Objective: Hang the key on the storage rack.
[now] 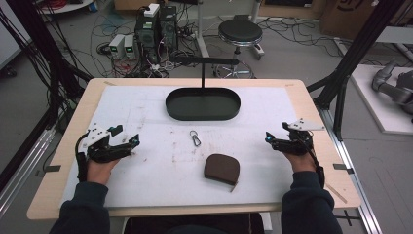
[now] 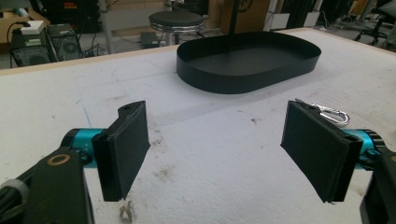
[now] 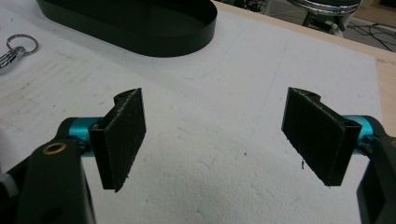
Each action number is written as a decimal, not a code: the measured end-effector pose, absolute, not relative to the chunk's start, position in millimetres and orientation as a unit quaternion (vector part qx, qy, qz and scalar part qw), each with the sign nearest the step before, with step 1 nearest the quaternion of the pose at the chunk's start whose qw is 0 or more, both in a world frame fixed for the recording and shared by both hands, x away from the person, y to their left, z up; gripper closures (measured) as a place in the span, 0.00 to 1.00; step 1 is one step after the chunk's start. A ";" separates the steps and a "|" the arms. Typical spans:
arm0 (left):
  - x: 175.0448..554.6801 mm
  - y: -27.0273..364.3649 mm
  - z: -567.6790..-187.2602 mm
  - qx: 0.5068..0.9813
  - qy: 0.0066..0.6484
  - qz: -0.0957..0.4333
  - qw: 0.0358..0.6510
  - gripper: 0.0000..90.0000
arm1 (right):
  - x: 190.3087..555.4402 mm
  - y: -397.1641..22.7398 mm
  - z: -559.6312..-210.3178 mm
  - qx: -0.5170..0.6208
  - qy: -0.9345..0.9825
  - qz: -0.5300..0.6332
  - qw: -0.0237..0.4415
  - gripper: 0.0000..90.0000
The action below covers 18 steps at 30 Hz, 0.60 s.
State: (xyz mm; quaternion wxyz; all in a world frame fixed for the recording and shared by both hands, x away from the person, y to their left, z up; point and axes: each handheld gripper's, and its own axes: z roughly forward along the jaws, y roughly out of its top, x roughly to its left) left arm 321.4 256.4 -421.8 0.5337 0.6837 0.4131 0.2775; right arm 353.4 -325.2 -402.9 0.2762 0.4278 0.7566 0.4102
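High view: both tongs rest at the edges of the worktop (image 1: pixel 146 195), the left tongs (image 1: pixel 130 142) at 9 o'clock, the right tongs (image 1: pixel 271 138) at 3 o'clock, each well apart from the goods. Both point inward toward the centre, a ready posture rather than a working one.

Left gripper view: jaws stand wide apart with nothing between them. The pads (image 2: pixel 125 147) face bare white surface. The clip (image 2: pixel 332 114) lies just past the right-hand jaw, at about 2 o'clock from the camera.

Right gripper view: jaws likewise spread and empty. The clip's ring (image 3: pixel 16 46) lies at 10 o'clock, far off.

Goods, by the high view: the clip (image 1: pixel 195 138) lies at the worktop's centre, untouched. The pouch (image 1: pixel 222 168) lies flat at 5 o'clock from it, near but not touching. The tray (image 1: pixel 203 104) sits at 12 o'clock, empty, a post (image 1: pixel 202 73) rising at its far rim.

Judgement: the small items are laid between the hands so either can reach them; the empty tray beyond reads as the likely destination. The left tongs are nearer the clip. No grasp is begun.
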 end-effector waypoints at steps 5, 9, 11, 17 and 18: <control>323.7 254.1 -421.9 0.683 0.430 0.273 0.524 0.25 | 352.4 -326.1 -401.7 0.426 0.754 0.417 0.277 0.25; 325.9 252.3 -418.1 0.680 0.435 0.268 0.526 0.25 | 352.7 -326.7 -402.6 0.427 0.755 0.416 0.273 0.25; 325.8 249.4 -416.9 0.676 0.441 0.269 0.526 0.25 | 352.0 -326.7 -403.6 0.426 0.757 0.414 0.274 0.25; 332.0 229.6 -413.8 0.694 0.420 0.256 0.526 0.25 | 347.7 -326.4 -403.8 0.420 0.761 0.412 0.273 0.25; 334.1 225.7 -413.1 0.699 0.415 0.252 0.524 0.25 | 346.0 -327.2 -402.9 0.422 0.758 0.414 0.275 0.25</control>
